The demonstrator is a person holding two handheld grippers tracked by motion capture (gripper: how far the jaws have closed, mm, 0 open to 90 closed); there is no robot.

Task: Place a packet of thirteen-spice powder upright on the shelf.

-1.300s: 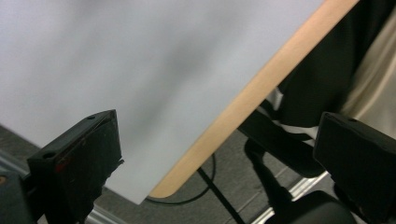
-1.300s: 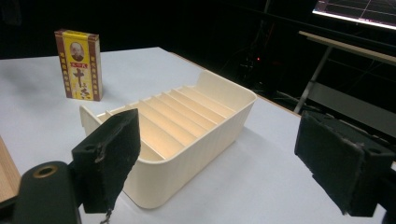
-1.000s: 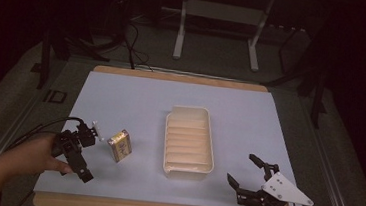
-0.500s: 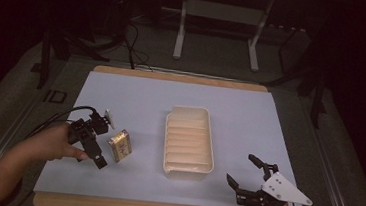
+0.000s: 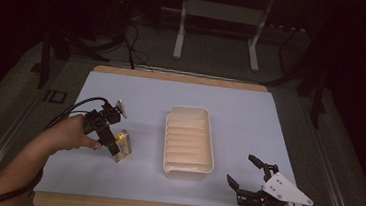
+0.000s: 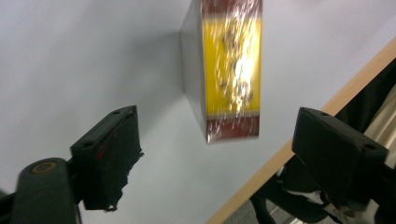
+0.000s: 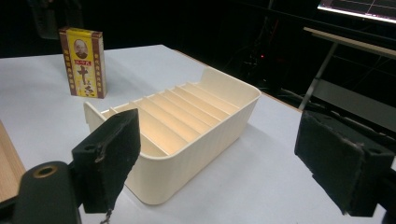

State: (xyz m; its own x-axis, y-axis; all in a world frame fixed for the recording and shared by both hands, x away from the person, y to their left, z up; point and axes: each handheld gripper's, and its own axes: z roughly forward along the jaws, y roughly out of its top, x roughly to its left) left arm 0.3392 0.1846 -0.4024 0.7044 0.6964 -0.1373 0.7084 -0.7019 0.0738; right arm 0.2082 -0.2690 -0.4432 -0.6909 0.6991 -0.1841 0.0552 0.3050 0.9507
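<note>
Jaws spread wide and empty, left gripper (image 5: 112,146) has closed in on the yellow box (image 5: 124,145) standing left of the tray (image 5: 186,169), while right gripper (image 5: 249,183) waits open.

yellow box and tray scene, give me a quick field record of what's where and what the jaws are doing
surface: pale blue table
box: yellow box with dark red ends, standing upright, left of the tray
tray: cream ribbed tray, mid-table, nothing in it
left gripper: at the box, jaws open either side of it, not closed on it
right gripper: near the table's front right edge, jaws open, holding nothing
</note>
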